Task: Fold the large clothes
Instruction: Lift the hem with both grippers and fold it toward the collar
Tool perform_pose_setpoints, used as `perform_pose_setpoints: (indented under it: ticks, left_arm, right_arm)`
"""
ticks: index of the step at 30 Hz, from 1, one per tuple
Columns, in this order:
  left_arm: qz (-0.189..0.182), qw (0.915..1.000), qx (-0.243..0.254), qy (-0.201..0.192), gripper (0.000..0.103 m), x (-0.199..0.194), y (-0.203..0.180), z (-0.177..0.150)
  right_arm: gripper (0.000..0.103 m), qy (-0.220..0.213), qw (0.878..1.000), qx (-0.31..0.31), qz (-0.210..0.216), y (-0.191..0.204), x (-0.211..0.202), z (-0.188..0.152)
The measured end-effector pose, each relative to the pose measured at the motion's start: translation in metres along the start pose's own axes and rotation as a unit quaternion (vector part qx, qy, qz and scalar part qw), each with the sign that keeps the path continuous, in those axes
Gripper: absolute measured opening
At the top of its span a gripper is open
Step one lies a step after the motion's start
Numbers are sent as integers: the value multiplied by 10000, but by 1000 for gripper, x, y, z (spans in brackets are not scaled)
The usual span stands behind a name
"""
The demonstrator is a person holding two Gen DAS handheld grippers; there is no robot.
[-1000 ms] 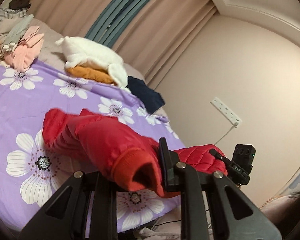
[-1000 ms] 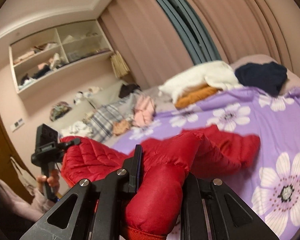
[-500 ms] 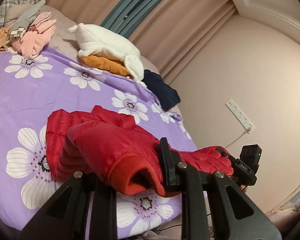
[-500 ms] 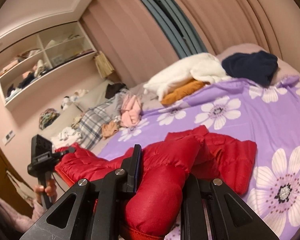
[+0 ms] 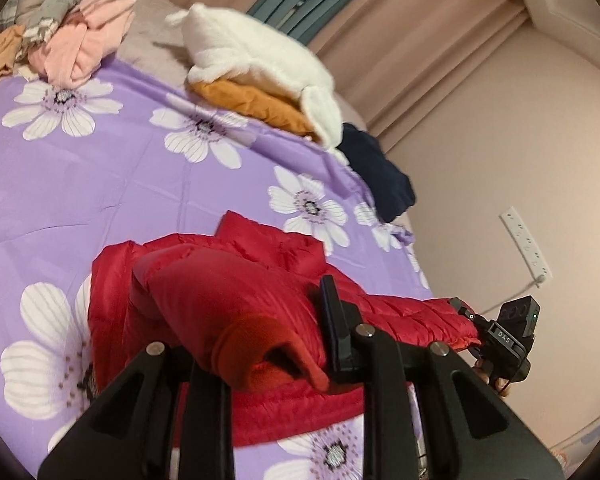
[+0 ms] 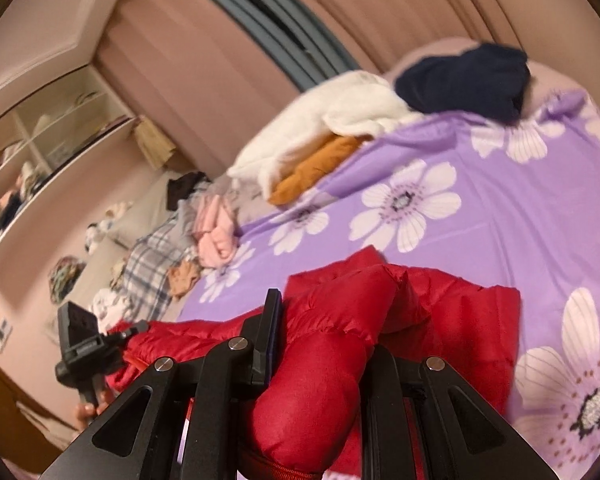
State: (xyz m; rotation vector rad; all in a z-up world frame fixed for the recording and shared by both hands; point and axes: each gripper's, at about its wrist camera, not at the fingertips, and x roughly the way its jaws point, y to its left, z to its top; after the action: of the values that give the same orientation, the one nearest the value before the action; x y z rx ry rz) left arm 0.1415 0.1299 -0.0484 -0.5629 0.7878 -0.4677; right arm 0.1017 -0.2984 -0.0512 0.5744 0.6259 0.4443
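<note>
A red quilted jacket (image 5: 236, 280) lies on the purple flowered bedsheet (image 5: 100, 168), near its front edge. My left gripper (image 5: 260, 344) is shut on a red sleeve cuff (image 5: 260, 340) and holds it over the jacket body. My right gripper (image 6: 320, 360) is shut on the other padded sleeve (image 6: 320, 364). In the left wrist view the right gripper (image 5: 504, 336) shows at the jacket's far end. In the right wrist view the left gripper (image 6: 84, 344) shows at the opposite end. The jacket's body (image 6: 452, 320) is bunched on the sheet.
A white fleece (image 5: 256, 56) over an orange garment (image 5: 252, 104) and a navy garment (image 5: 380, 180) lie at the far side of the bed. Pink clothes (image 5: 84, 48) and a plaid pile (image 6: 152, 264) lie further along. A wall (image 5: 500, 160) with a power strip (image 5: 526, 246) borders the bed.
Both grippers have carried the sleeves down and forward over the bed. The jacket has settled lower onto the sheet and more of the bed shows in both views.
</note>
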Motion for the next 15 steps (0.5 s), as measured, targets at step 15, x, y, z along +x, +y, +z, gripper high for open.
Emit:
perform_pose_setpoints:
  ticks: [15]
  left_arm:
    - [770, 9944, -500, 525, 21, 113, 50, 53]
  right_arm:
    - [18, 485, 9938, 803, -602, -59, 86, 28]
